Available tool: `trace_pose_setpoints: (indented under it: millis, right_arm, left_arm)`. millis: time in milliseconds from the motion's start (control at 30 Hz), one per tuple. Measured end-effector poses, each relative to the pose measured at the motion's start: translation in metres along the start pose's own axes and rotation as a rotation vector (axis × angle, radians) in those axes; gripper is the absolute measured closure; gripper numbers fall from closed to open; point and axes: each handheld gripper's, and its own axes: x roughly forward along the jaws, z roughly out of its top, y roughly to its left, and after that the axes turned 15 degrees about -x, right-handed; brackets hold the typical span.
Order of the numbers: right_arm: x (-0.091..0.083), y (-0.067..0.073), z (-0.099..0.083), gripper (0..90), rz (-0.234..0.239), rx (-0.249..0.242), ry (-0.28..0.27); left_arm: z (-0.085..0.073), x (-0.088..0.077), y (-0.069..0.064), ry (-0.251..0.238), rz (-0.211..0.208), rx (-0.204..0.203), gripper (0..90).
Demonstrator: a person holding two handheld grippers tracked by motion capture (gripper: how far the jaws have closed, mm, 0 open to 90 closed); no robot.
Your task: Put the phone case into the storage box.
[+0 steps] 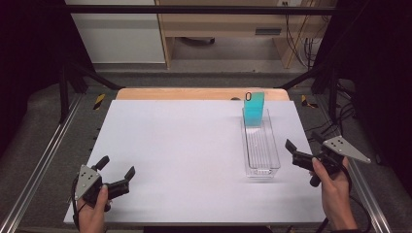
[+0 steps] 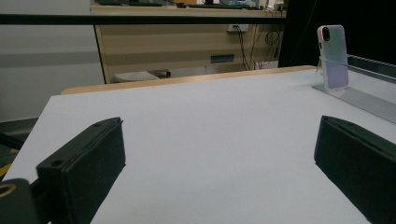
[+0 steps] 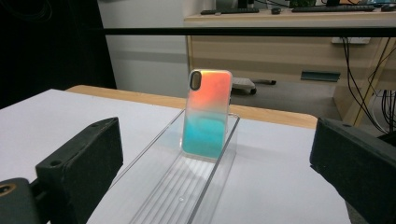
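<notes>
Two hands come up from the bottom of the high view, one gripper in each. On the left, the left gripper (image 1: 116,170) sits low over the white table (image 1: 184,155). Its jaws are apart and nothing is between them. On the right, the right gripper (image 1: 290,151) is just beside the near end of a clear tray (image 1: 274,160). Its jaws are apart too and hold nothing. At the far end of the tray stands a phone case (image 1: 253,109). It looks blue-green from up here, it stands up tall, and it leans a little on the tray's far wall.

Next comes the left gripper view. Two black jaws stand far apart with bare table between them. Far off on the right, the phone case (image 2: 332,56) stands up in the tray (image 2: 369,102) and looks pale and shiny.

Last is the right gripper view. Two black jaws are wide apart, and the tray (image 3: 187,186) runs away between them. The phone case (image 3: 207,114) stands at its far end, orange on top and blue-green at the bottom. It is well away from the jaws, and they do not touch it.
</notes>
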Motion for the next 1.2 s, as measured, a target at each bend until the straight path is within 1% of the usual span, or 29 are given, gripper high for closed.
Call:
trace_pose_setpoints:
  millis: [233,500,533,767,1200]
  right_arm:
    - [-0.003,0.004,-0.007,3.0,0.017,0.005,-0.003]
    - [-0.007,0.009,-0.014,3.0,0.032,-0.007,-0.002]
    - [-0.007,0.01,-0.015,3.0,0.033,-0.006,-0.001]
    - [-0.007,0.016,-0.021,3.0,0.045,-0.008,0.002]
    - [-0.007,0.027,-0.035,3.1,0.065,-0.012,0.009]
  left_arm:
    - [0.0,0.001,-0.001,0.006,-0.004,0.007,1.5]
    - [-0.001,0.002,-0.003,0.008,-0.011,0.007,1.5]
    - [-0.001,0.002,-0.003,0.009,-0.015,0.014,1.5]
    - [-0.001,0.002,-0.004,0.015,-0.021,0.023,1.5]
    - [-0.002,0.003,-0.005,0.017,-0.023,0.026,1.5]
